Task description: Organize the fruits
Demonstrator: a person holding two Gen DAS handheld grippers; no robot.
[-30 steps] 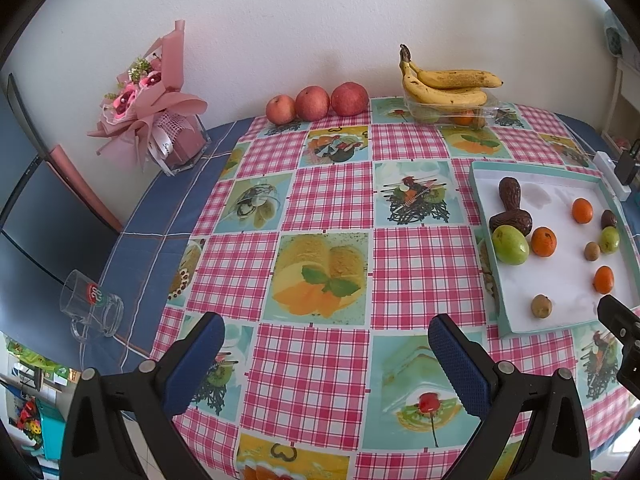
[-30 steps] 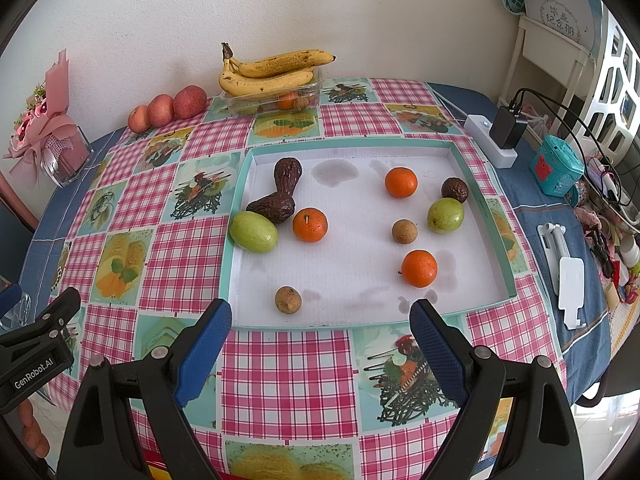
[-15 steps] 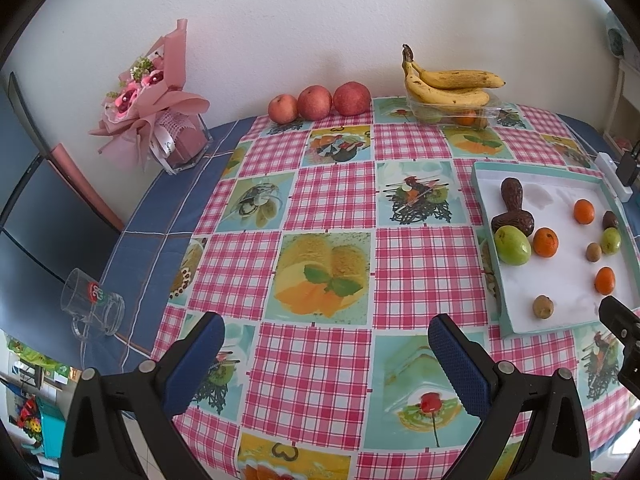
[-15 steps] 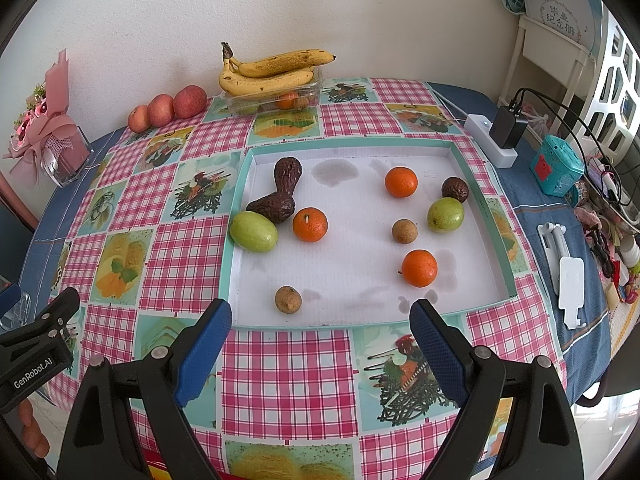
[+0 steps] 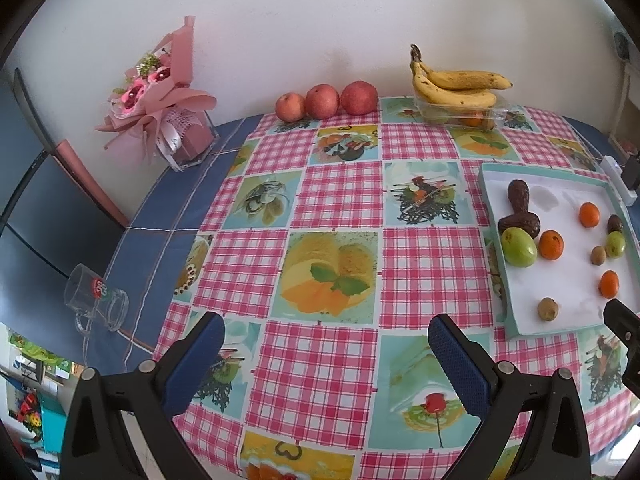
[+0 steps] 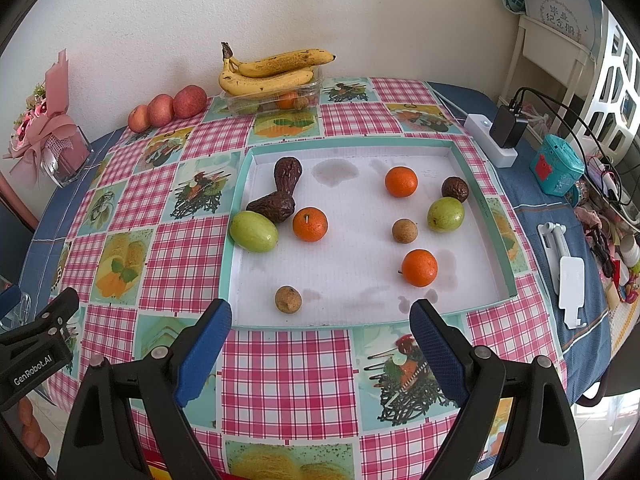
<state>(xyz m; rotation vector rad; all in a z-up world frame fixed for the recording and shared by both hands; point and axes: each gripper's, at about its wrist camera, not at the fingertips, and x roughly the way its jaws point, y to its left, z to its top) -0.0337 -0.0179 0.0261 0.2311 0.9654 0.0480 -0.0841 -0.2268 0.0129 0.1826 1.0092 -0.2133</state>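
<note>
A white tray with a teal rim (image 6: 240, 184) (image 5: 490, 184) lies on the checked tablecloth. It holds three oranges (image 6: 310, 224), two green fruits (image 6: 253, 231) (image 5: 519, 246), two dark avocados (image 6: 287, 176), a dark round fruit (image 6: 455, 189) and small brown fruits (image 6: 288, 299). Bananas (image 6: 272, 72) (image 5: 456, 84) rest on a clear box against the wall, beside three apples (image 5: 326, 99) (image 6: 168, 108). My right gripper (image 6: 320, 344) hangs open just before the tray's near rim. Left of the tray, my left gripper (image 5: 326, 352) is open over the cloth, holding nothing.
A pink bouquet in a clear vase (image 5: 168, 112) stands at the back left. A glass mug (image 5: 96, 300) lies on its side near the left edge. A power strip with charger (image 6: 500, 132), a teal box (image 6: 556, 164) and a white stand (image 6: 568, 272) sit right of the tray.
The left wrist view has shifted slightly, so the tray sits a little further right and lower. The right gripper has not moved.
</note>
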